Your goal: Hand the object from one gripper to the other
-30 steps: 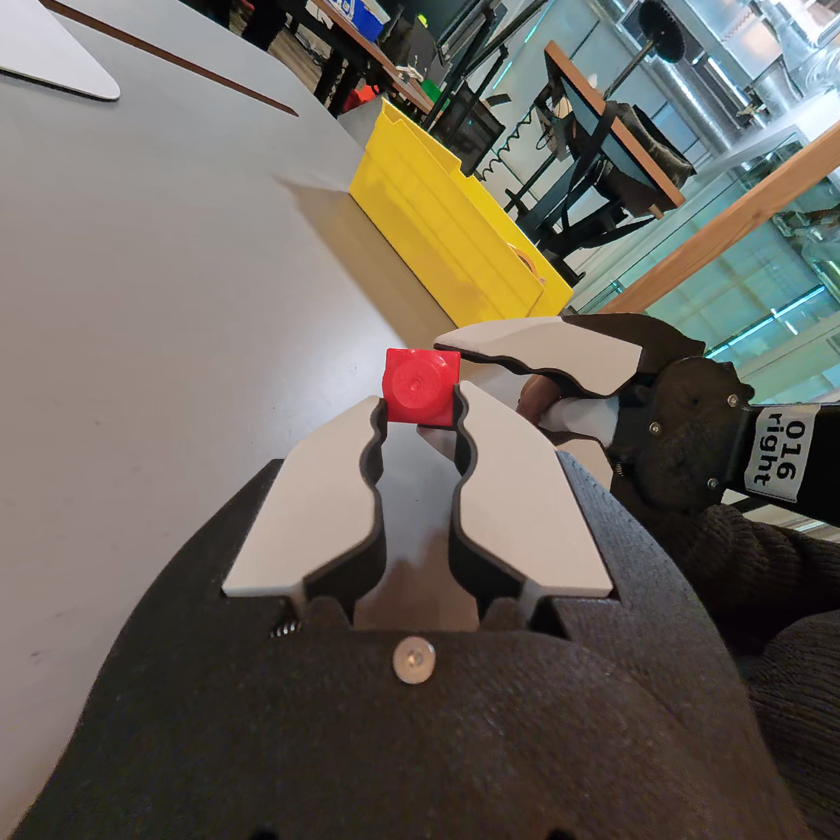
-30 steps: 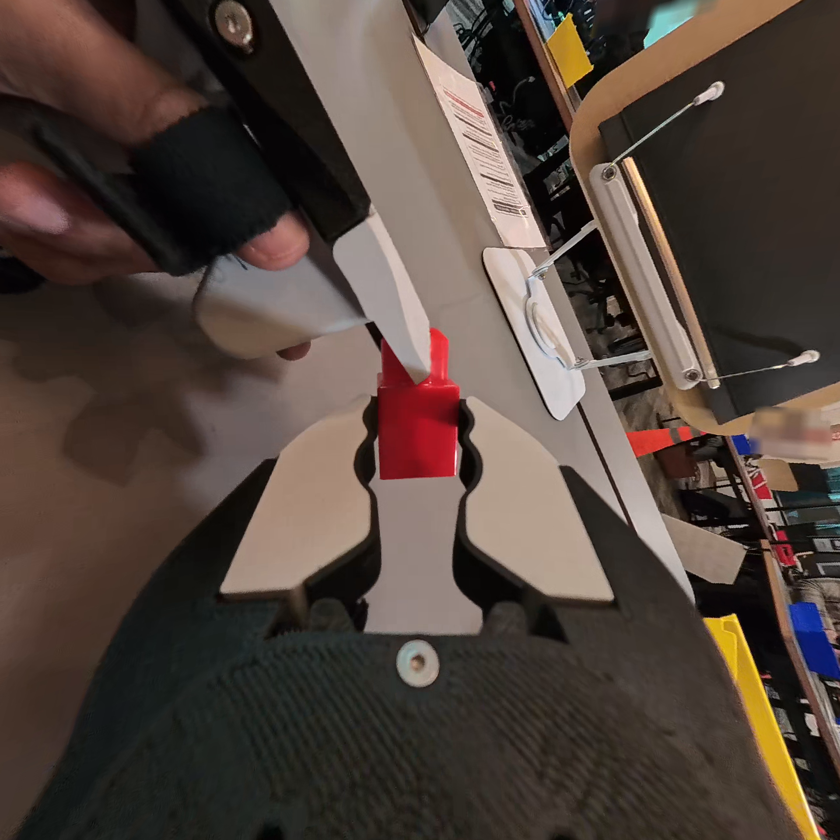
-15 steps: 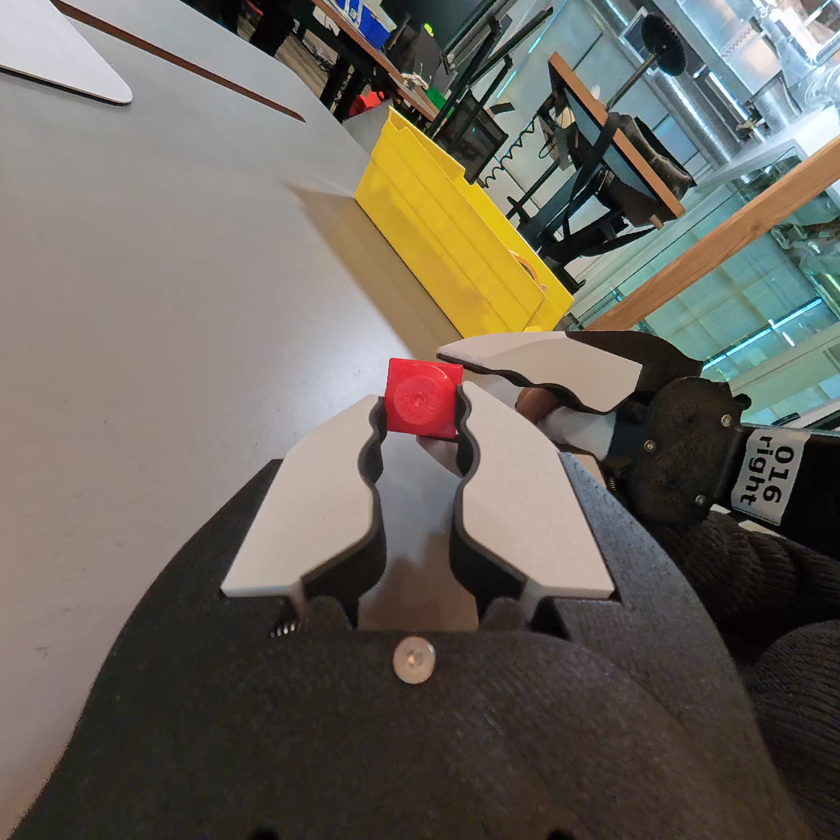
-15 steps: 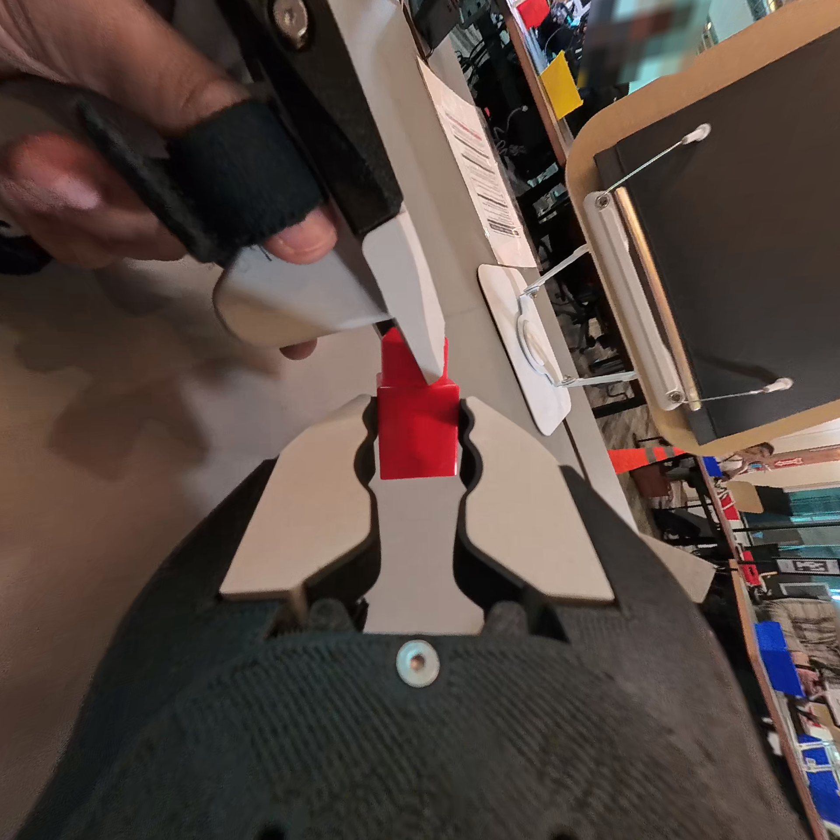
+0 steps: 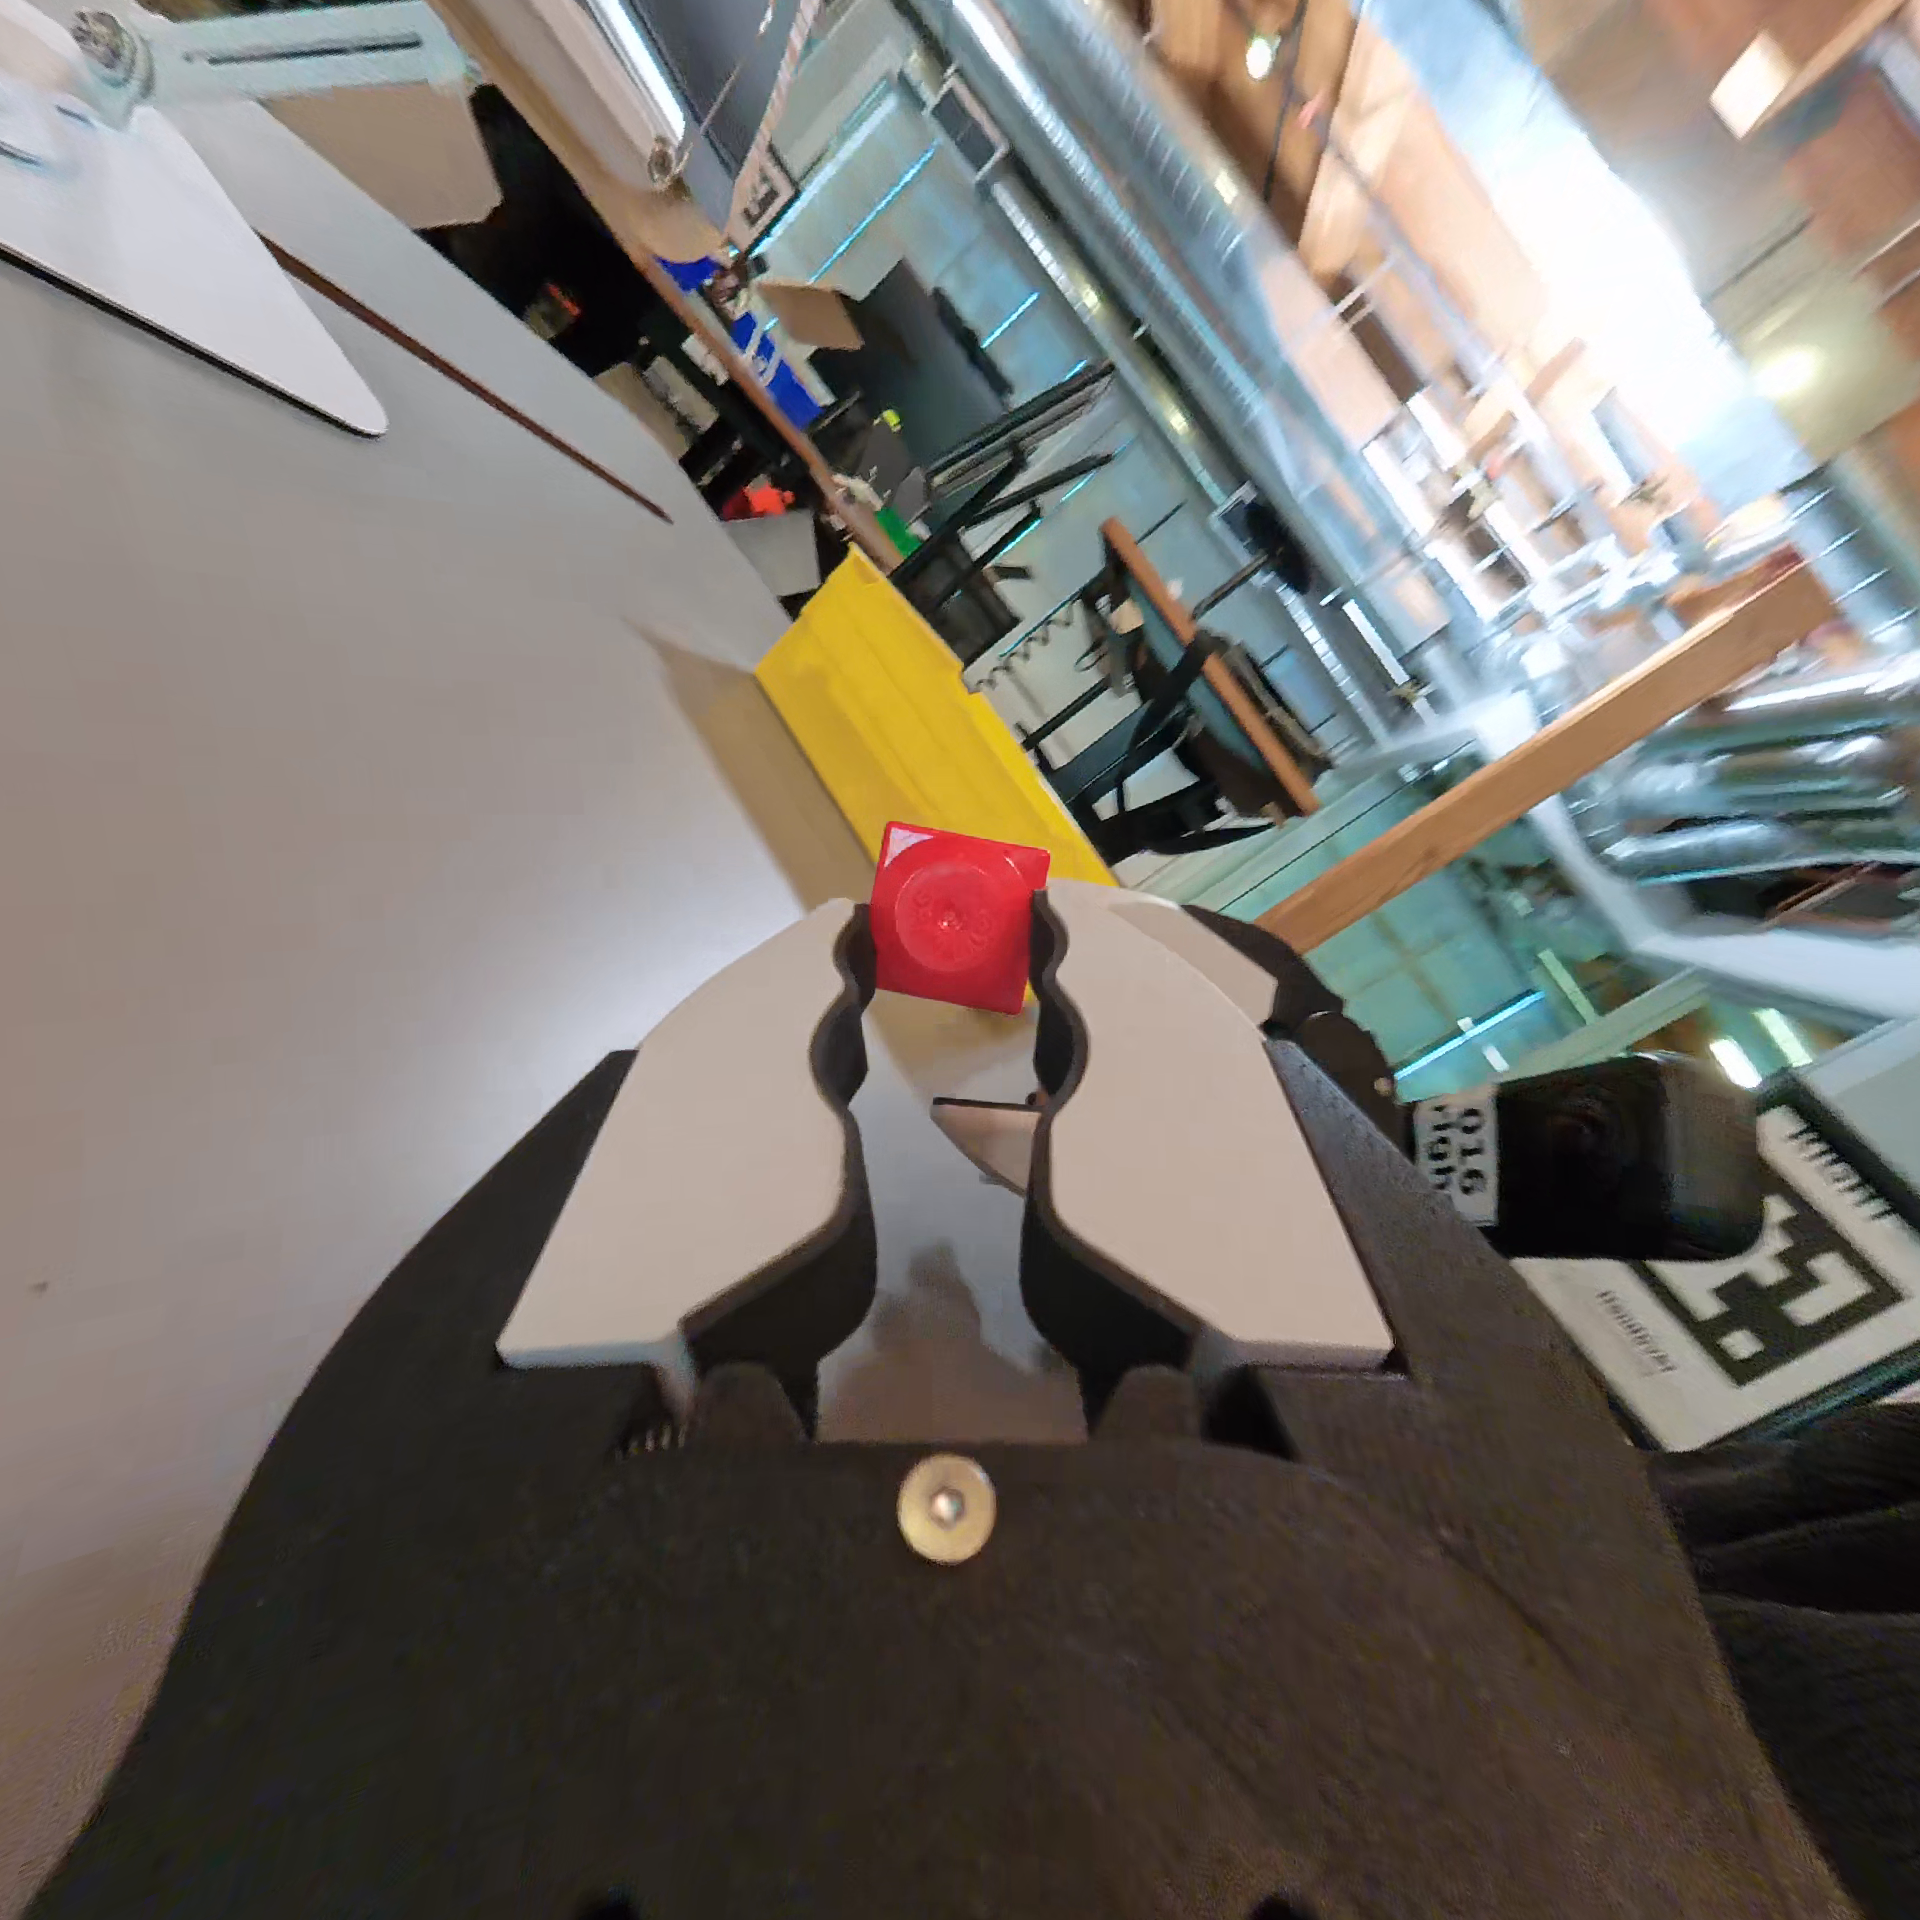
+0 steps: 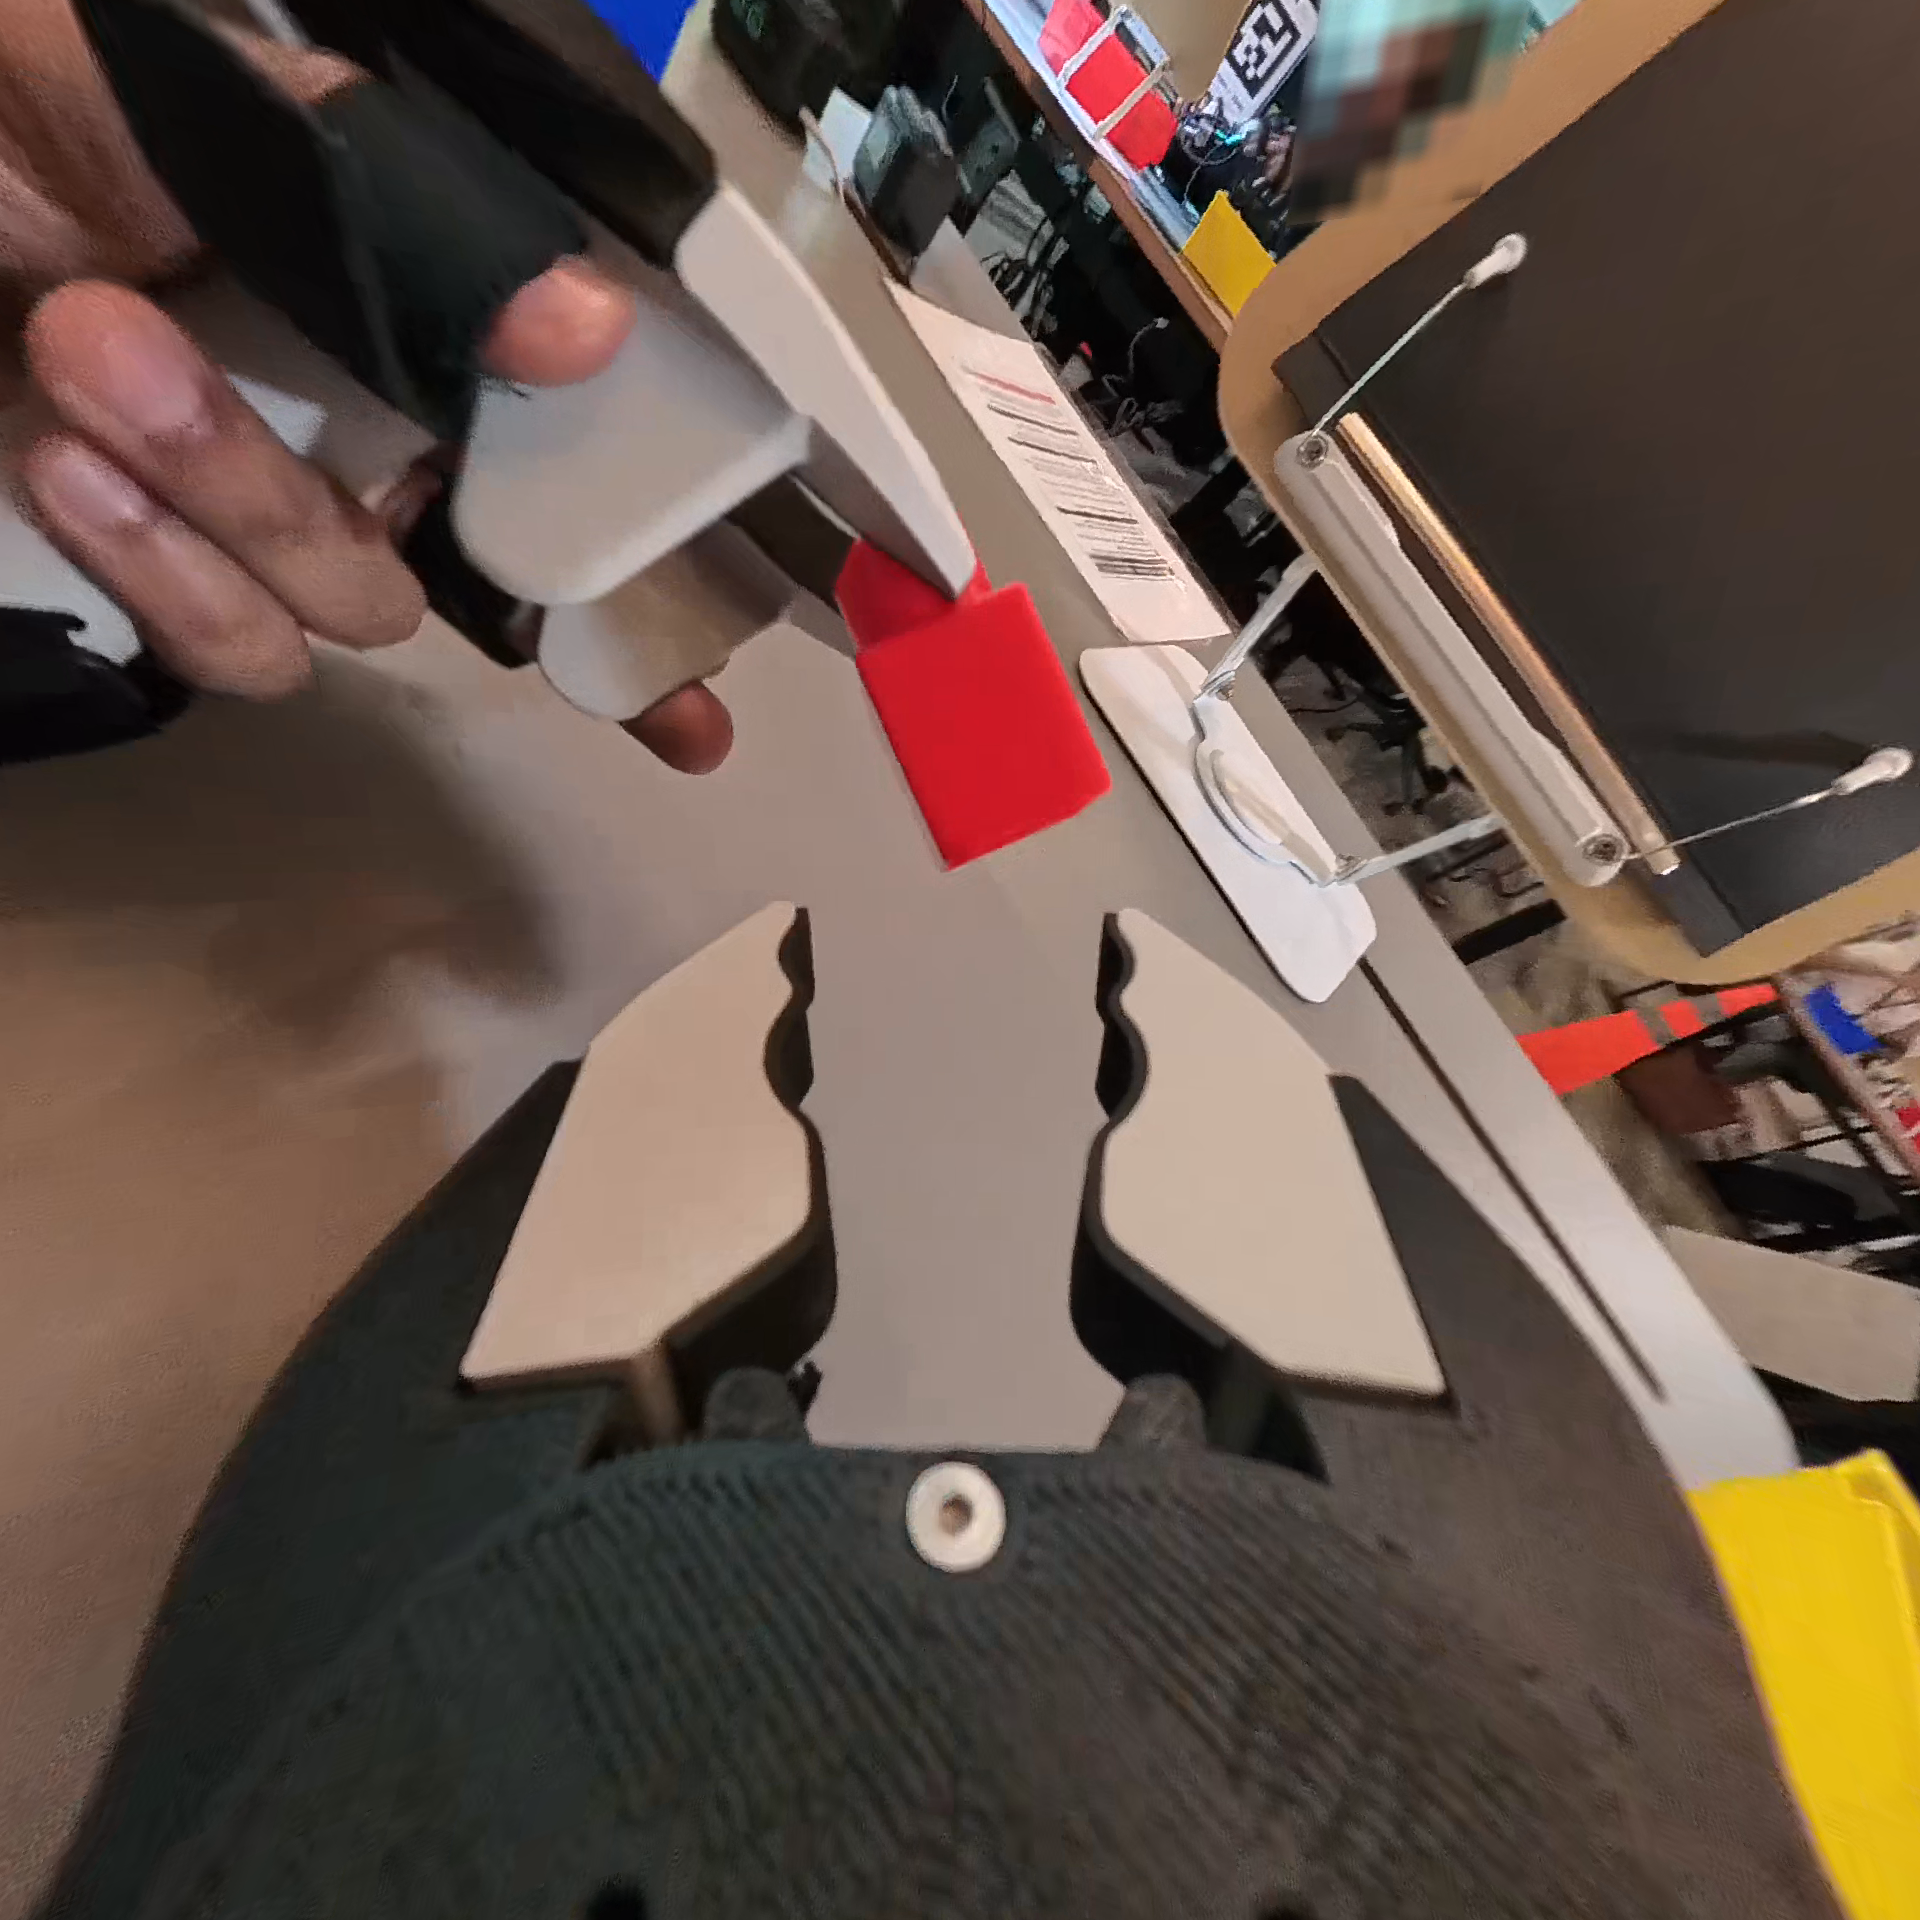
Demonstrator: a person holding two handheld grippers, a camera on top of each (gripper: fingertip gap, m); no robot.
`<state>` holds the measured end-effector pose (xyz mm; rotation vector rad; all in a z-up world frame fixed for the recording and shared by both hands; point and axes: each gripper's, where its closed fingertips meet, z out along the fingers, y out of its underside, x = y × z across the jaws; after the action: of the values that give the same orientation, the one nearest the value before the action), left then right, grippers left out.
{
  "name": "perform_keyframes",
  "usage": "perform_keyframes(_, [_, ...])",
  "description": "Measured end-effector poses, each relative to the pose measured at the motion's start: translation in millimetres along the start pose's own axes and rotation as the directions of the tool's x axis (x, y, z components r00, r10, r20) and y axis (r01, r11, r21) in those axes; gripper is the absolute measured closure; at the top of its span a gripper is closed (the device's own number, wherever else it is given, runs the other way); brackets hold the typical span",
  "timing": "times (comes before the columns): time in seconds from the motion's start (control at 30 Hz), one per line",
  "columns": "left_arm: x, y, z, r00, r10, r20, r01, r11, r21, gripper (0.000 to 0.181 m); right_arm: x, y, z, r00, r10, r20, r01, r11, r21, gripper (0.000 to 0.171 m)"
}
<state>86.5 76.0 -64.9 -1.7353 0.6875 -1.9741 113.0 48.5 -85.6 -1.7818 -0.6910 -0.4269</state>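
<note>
Left hand-held gripper (image 5: 951, 930) clamped on the red block (image 5: 958, 928) at its fingertips, block held in the air above the grey worktop (image 5: 312, 831). In the right wrist view the left fingers (image 6: 862, 436) pinch the block's narrower stud end; the square body (image 6: 977, 722) hangs free below them.

Right hand-held gripper (image 6: 954, 940) fingers apart, nothing between them, block just ahead of the tips and not touching. Judged: handover made, right side released.

Handling, judged: small hard plastic piece, light, stiff, glossy faces that could slip in a tip-only pinch. Flat opposite sides of the square body give the surest hold; the stud is a smaller purchase and the block could pivot on it.

Room: worktop bare under both grippers. Yellow bin (image 5: 914, 727) sits toward the worktop's far edge in the left view, well apart from the block. White mat (image 6: 1226, 821) with a wire stand and a printed sheet (image 6: 1070, 488) lie along the worktop edge in the right view, near the block's side. A dark board (image 6: 1662, 499) stands beyond that edge.
</note>
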Motion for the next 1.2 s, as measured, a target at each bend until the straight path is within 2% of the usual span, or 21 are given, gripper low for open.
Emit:
perform_keyframes(0.13, [10.5,-7.1,-1.7,0.994,-0.056,-0.097,0.061,0.997,0.049,0.152,4.9,-8.7,-4.1,0.979,0.191,0.070,-0.196,0.978,0.074,0.115])
perform_keyframes(0.2, [15.1,-9.2,-2.3,0.992,-0.045,-0.122,0.053,0.997,0.063,0.153,6.2,-18.7,-9.0,0.929,0.331,0.166,-0.353,0.926,0.131,0.108])
perform_keyframes(0.27, [20.2,-10.1,-2.6,0.990,-0.018,-0.141,0.028,0.997,0.067,0.153,10.6,-32.2,-17.8,0.825,0.480,0.299,-0.543,0.820,0.181,0.103])
perform_keyframes(0.37, [32.4,-11.8,-3.4,0.981,0.032,-0.193,-0.016,0.997,0.080,0.153,24.8,-47.3,-33.4,0.575,0.642,0.508,-0.802,0.566,0.193,0.103])
perform_keyframes(0.43, [42.3,-12.1,-4.1,0.970,0.071,-0.233,-0.050,0.995,0.091,0.153,33.1,-48.1,-38.6,0.431,0.684,0.589,-0.891,0.427,0.156,0.103])
perform_keyframes(0.57, [57.9,-7.5,-3.9,0.946,0.140,-0.291,-0.120,0.989,0.086,0.152,31.5,-51.3,-42.1,0.296,0.677,0.674,-0.940,0.331,0.080,0.109])
perform_keyframes(0.67, [64.0,-2.4,-2.4,0.935,0.159,-0.316,-0.143,0.987,0.070,0.152,25.4,-55.7,-43.0,0.279,0.659,0.699,-0.941,0.334,0.060,0.112])
perform_keyframes(0.83, [67.7,3.8,0.0,0.929,0.143,-0.342,-0.136,0.990,0.045,0.152,19.0,-59.5,-44.1,0.336,0.631,0.700,-0.915,0.394,0.084,0.122])
perform_keyframes(0.97, [70.4,5.7,0.9,0.924,0.124,-0.363,-0.117,0.992,0.043,0.152,17.8,-62.4,-46.9,0.385,0.606,0.696,-0.895,0.429,0.122,0.137])
perform_keyframes(1.2, [74.0,9.1,1.9,0.918,0.124,-0.377,-0.122,0.992,0.030,0.152,22.1,-63.6,-51.1,0.397,0.598,0.696,-0.893,0.427,0.142,0.137])
